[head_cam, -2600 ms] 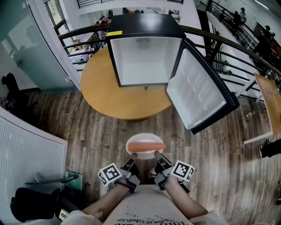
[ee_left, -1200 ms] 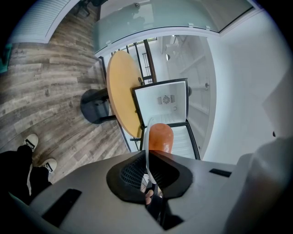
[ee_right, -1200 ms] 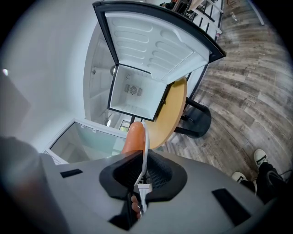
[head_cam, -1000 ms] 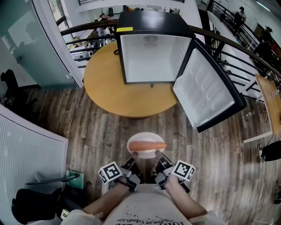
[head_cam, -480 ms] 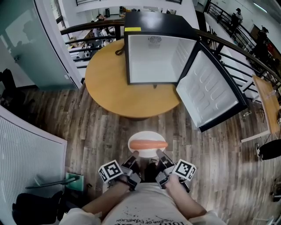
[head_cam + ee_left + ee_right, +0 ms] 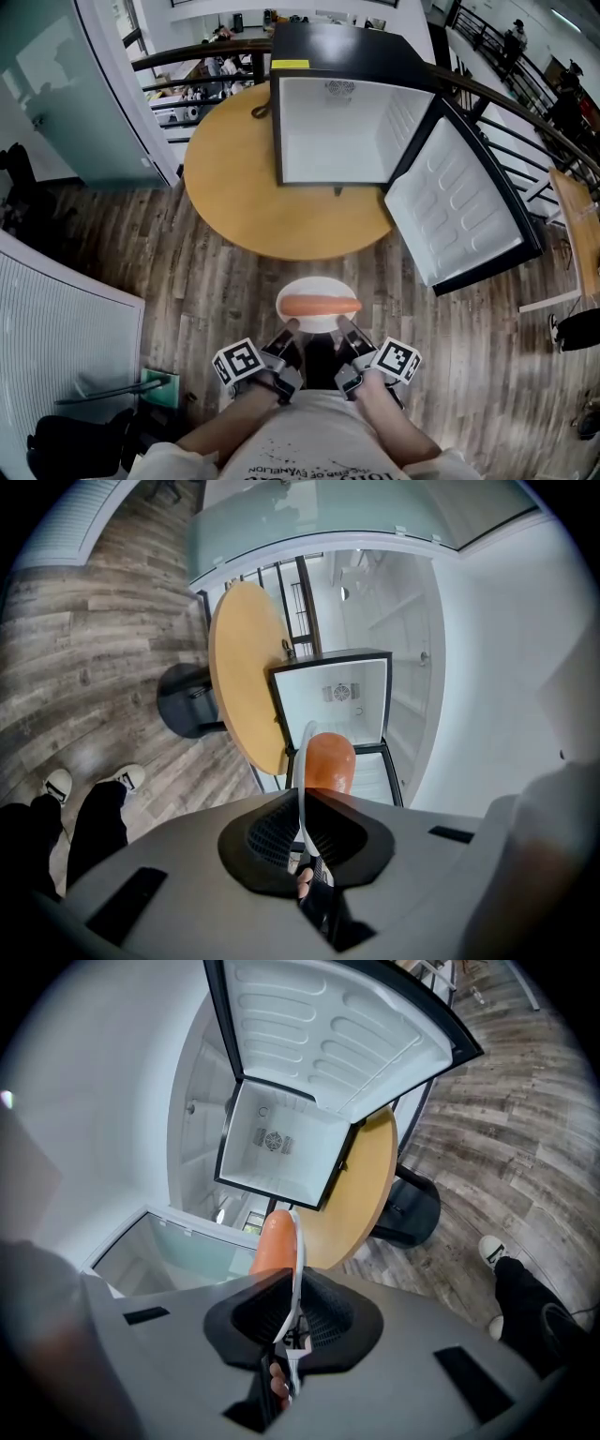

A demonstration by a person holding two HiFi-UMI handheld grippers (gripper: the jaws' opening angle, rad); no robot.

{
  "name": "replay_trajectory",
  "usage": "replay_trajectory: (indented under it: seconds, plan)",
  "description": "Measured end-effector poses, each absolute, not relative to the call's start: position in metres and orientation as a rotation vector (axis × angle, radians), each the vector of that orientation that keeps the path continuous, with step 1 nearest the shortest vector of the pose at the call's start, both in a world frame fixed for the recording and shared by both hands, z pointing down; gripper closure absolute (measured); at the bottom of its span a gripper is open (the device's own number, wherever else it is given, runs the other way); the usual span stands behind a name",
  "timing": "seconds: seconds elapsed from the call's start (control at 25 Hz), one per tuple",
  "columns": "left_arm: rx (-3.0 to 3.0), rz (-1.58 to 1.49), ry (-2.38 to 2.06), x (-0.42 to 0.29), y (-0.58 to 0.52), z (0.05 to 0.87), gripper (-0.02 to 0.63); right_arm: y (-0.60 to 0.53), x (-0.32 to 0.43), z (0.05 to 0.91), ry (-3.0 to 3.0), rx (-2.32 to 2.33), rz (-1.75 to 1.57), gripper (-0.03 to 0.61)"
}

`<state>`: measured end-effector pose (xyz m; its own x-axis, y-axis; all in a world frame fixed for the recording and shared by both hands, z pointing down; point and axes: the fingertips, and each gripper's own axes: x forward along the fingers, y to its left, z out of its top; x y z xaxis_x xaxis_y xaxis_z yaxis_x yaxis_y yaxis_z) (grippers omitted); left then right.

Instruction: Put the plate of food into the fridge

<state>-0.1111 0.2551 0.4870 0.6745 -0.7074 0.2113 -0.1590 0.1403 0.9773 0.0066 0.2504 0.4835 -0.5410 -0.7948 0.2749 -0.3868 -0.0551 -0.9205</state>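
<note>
My left claw [image 6: 290, 328] and right claw [image 6: 341, 324]: each clamped on the rim of 1 plate [image 6: 314, 286]. Plate carried 1 sausage [image 6: 321, 306]. Fridge [image 6: 333, 131] stood open on table [image 6: 230, 178].

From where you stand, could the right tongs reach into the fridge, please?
Probably not yet: the right tongs grip the plate short of the table; the fridge stands open and unobstructed.

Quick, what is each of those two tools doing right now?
Left tool: shut on the rim of the plate.
Right tool: shut on the same plate's rim, other side.
</note>
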Motion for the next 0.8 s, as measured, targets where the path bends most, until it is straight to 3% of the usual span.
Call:
replay_trajectory:
  seconds: [0.8]
  plan:
    - [1.399, -0.509, -0.857, -0.048, 0.064, 0.483, 0.577, 0.051, 0.068, 0.481, 1.927, -1.173, -1.677, 0.532]
